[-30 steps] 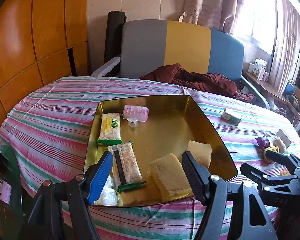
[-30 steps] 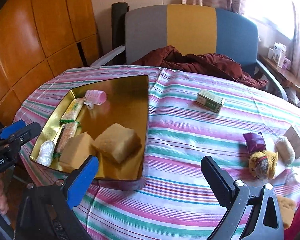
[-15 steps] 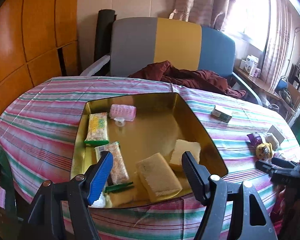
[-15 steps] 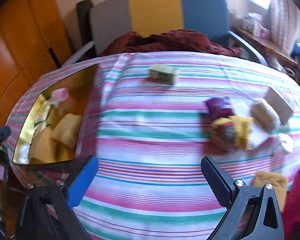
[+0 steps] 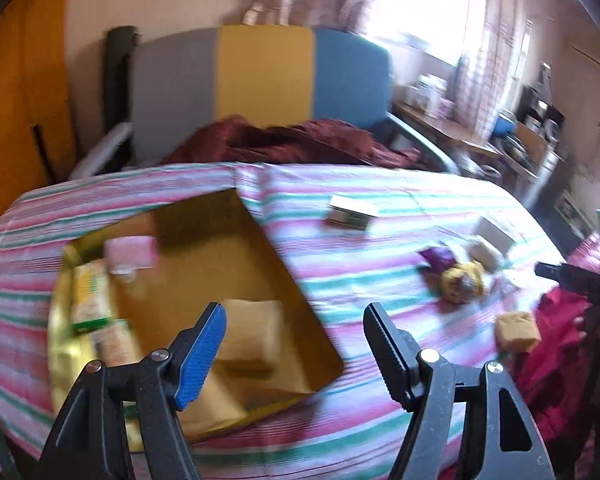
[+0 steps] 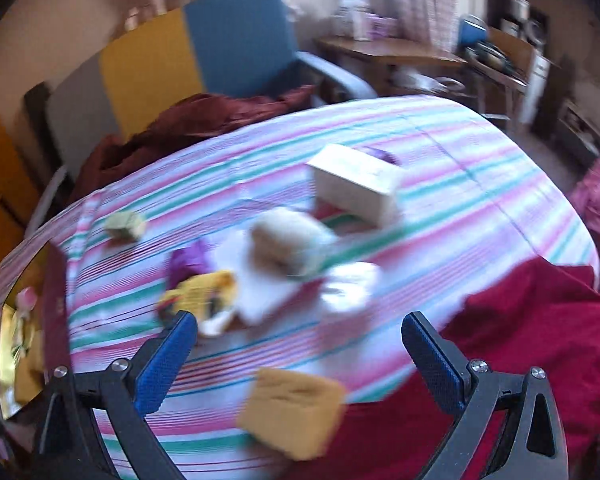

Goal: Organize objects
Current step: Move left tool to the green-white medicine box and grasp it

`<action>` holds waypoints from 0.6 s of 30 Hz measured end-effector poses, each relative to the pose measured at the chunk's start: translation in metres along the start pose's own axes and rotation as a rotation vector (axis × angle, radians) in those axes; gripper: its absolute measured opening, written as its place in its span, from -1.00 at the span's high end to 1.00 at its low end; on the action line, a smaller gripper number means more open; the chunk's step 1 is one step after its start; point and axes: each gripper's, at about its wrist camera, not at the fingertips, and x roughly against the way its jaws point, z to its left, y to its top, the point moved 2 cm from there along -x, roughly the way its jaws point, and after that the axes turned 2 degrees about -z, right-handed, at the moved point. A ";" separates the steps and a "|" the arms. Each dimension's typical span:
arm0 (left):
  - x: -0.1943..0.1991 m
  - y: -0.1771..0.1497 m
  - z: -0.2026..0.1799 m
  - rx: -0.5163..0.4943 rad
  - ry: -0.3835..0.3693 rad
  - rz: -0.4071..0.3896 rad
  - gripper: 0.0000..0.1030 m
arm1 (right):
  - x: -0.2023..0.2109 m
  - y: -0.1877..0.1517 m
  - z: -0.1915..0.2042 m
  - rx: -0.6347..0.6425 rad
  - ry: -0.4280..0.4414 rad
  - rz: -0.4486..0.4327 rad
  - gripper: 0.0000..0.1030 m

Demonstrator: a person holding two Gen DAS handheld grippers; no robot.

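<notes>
Your right tongs stand wide open with nothing between the blue pads. Just below the gap, low in the middle of the right wrist view, lies a yellow sponge block on the striped worktop, right at the near edge where a red cloth begins. The sponge sits slightly left of centre between the pads, and its long side runs roughly across the frame, tilted down toward the right. Judging by this, your right tongs are the nearer pair, and the sponge would fall between the pads if you dropped forward and down with a small shift left.

Above the gap, in the middle of the frame, is a blurred cluster: a yellow packet, a purple wrapper, a pale wrapped bun and a small cardboard box. A green box lies apart, toward the upper left.

Your left tongs are also wide open and empty. They hang over the right corner of a gold tray, which fills the lower left of the left wrist view and already holds snack bars, a pink item and sponge blocks. From there the same loose sponge lies well off to the right, near the frame's right edge.
</notes>
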 end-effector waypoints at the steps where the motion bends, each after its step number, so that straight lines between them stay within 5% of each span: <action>1: -0.006 0.001 -0.011 -0.013 -0.027 0.018 -0.39 | -0.002 0.001 -0.009 -0.031 -0.006 0.005 -1.00; 8: -0.040 0.015 -0.052 -0.058 -0.114 0.113 -0.39 | -0.018 0.005 -0.032 -0.172 0.030 0.008 -1.00; 18: -0.115 0.067 -0.063 -0.047 -0.067 0.193 -0.46 | -0.029 0.002 -0.016 -0.104 0.072 0.030 -1.00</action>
